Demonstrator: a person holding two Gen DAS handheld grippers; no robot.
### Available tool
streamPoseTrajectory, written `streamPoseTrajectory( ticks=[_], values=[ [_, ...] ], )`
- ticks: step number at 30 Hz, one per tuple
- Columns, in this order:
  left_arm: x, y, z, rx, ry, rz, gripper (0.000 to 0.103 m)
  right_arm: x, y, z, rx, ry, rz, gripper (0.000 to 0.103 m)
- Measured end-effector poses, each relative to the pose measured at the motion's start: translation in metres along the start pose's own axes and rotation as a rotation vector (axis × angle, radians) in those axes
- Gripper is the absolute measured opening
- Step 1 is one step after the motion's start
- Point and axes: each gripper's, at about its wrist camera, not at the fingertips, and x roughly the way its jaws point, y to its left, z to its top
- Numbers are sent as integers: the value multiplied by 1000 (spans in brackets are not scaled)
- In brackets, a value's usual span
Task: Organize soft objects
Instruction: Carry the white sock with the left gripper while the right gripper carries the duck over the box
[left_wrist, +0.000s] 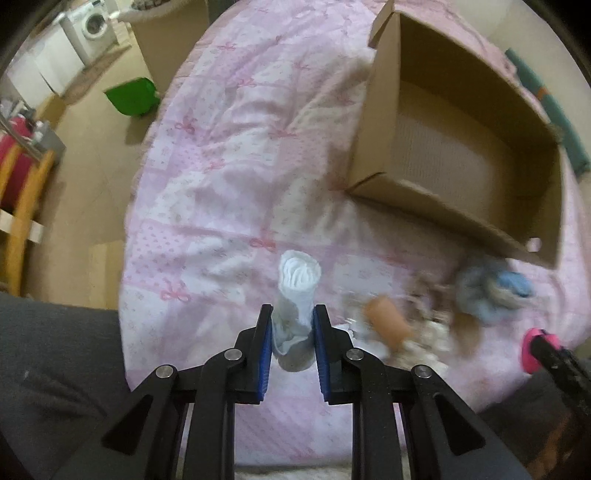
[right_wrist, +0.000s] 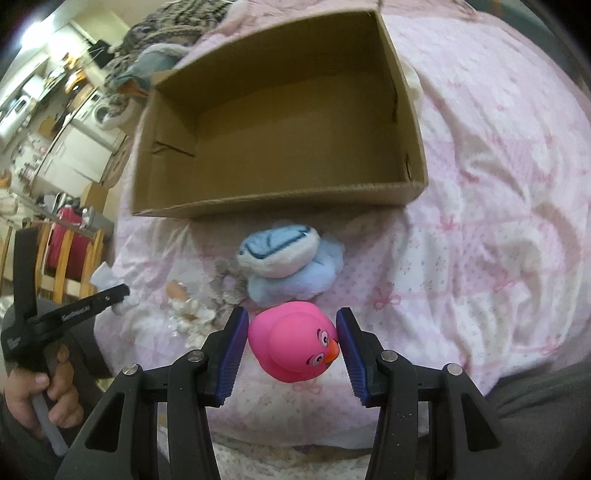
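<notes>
My left gripper (left_wrist: 293, 321) is shut on a rolled white sock (left_wrist: 297, 291), held above the pink bedspread (left_wrist: 229, 155). The sock's rolled end points away from me. My right gripper (right_wrist: 291, 328) is shut on a pink rubber duck (right_wrist: 291, 341), whose orange beak rests against the right pad. An open cardboard box (right_wrist: 280, 206) with nothing inside lies just beyond the duck. Between duck and box sits a blue and white plush toy (right_wrist: 291, 264). In the left wrist view the box (left_wrist: 436, 199) is at the upper right, and the duck (left_wrist: 532, 349) shows at the right edge.
A small doll (left_wrist: 388, 321) and beige soft bits lie on the bedspread beside the blue plush (left_wrist: 491, 290). Left of the bed is bare floor with a green dustpan (left_wrist: 133, 96), a wooden chair (left_wrist: 22, 206) and a washing machine (left_wrist: 94, 26). A hand (right_wrist: 44, 391) holds the left gripper's handle.
</notes>
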Motion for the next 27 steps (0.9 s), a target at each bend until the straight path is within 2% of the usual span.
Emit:
streamPoseTrajectory(
  ticks=[5,8,11,14,20,27],
  values=[
    [-40,-10,9,55,-106,-5,19,-33,8,0,-60,-16,5,52],
    [-68,-18,18,82,-186,-9,19,-59,9,8,-72,-50,51,52],
    [-88,-27,29,111,-256,-3,19,-87,8,24,-67,-153,126,52],
    [-98,-39,44,143,-316,22,19,-106,9,39,-76,-274,125,52],
    [-99,-55,65,182,-356,28,19,-112,9,63,-75,-415,121,52],
    [-79,-77,88,225,-364,32,19,-98,11,80,-86,-475,111,52]
  ],
)
